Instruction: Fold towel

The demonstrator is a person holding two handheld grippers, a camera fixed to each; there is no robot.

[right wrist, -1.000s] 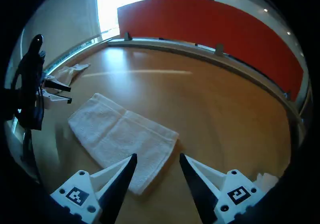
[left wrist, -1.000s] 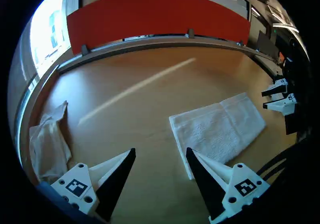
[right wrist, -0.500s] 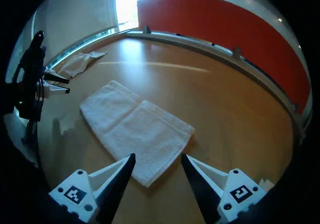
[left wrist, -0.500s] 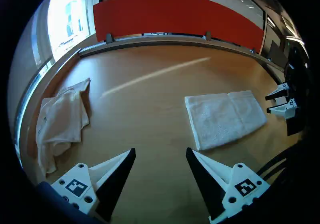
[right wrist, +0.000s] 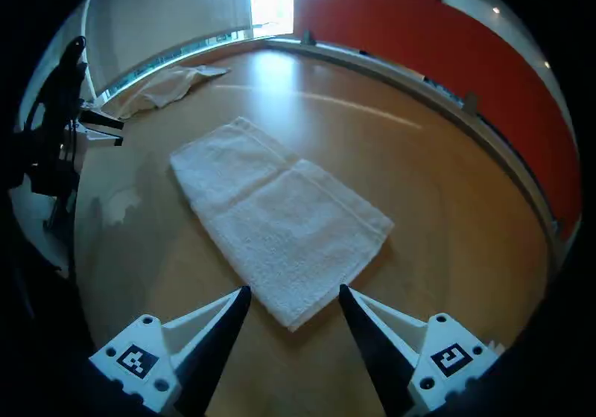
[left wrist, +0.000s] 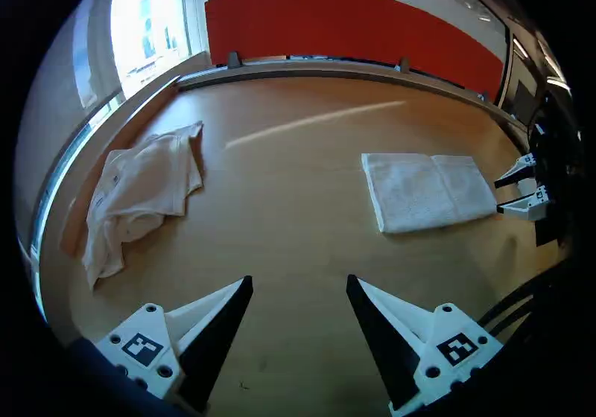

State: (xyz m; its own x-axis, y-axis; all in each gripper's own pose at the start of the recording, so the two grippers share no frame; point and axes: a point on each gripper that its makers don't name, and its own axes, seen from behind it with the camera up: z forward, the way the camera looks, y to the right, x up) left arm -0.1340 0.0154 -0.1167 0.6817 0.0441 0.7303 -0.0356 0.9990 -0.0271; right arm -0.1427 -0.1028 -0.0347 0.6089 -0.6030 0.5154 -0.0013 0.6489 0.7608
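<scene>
Both tools have drawn back from the folded towel, which lies mid-frame on the desk. Left tool and right tool stand apart, empty. That fold looks done; next, probably grip the crumpled towel, mid-left, by its corners.

No word, brand or number can be read here. The only signs are square black-and-white code marks, which are patterns of blocks and have no letters. In the left gripper view, one sits on the white base of each finger of the left tool, at the lower left and the lower right. In the right gripper view, the right tool carries the same kind of mark on each finger base, also one at each side. The patterns on the two fingers of one tool are not alike.
</scene>
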